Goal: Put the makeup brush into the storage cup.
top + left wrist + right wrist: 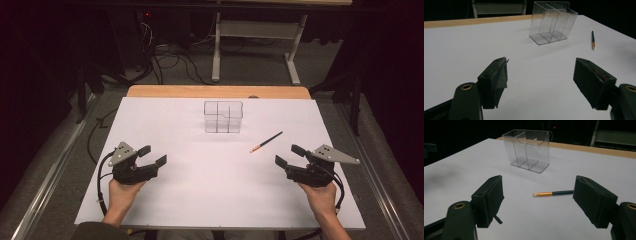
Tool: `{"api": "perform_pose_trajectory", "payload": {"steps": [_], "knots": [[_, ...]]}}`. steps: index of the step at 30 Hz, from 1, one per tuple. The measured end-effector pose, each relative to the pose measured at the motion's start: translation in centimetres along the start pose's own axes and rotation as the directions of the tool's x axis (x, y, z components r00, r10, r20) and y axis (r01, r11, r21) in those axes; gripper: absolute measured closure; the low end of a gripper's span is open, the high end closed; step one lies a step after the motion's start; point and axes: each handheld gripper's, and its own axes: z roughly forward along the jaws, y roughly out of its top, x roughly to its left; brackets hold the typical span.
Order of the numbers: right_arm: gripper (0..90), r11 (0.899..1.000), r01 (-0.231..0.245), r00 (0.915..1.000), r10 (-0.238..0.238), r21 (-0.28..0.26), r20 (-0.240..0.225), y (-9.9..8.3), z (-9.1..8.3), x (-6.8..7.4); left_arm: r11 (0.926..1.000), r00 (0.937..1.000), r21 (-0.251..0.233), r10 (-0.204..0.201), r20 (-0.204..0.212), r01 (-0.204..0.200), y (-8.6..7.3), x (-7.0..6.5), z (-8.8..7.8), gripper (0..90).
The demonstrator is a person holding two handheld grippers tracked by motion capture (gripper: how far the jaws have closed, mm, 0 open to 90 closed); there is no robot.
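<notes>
Pencil [266, 141] lies flat on the white table [200, 200], just ahead of the right gripper [290, 155], near the clear holder [223, 117]. Jaws of both the right and left gripper [152, 155] are spread wide, nothing held. Pencil judged light, stiff, thin, apt to roll; best pinched mid-shaft across the dark barrel.

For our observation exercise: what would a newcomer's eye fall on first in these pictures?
First, the clear divided holder standing upright toward the far middle of the white table. Then the dark pencil lying flat to its right, nearer the right tool. Both it and the left tool rest open, near the front corners.
</notes>
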Motion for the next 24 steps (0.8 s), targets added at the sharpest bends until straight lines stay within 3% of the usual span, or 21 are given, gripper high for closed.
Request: {"api": "perform_pose_trajectory", "payload": {"steps": [24], "knots": [[25.8, 1.0, 0.01, 0.9997, -0.01, -0.016, -0.022, 2.8, 2.1, 0.2, 1.0, 1.0, 0.008, 0.002, 0.007, -0.002, -0.1, -0.1, 0.1, 27.7]]}}
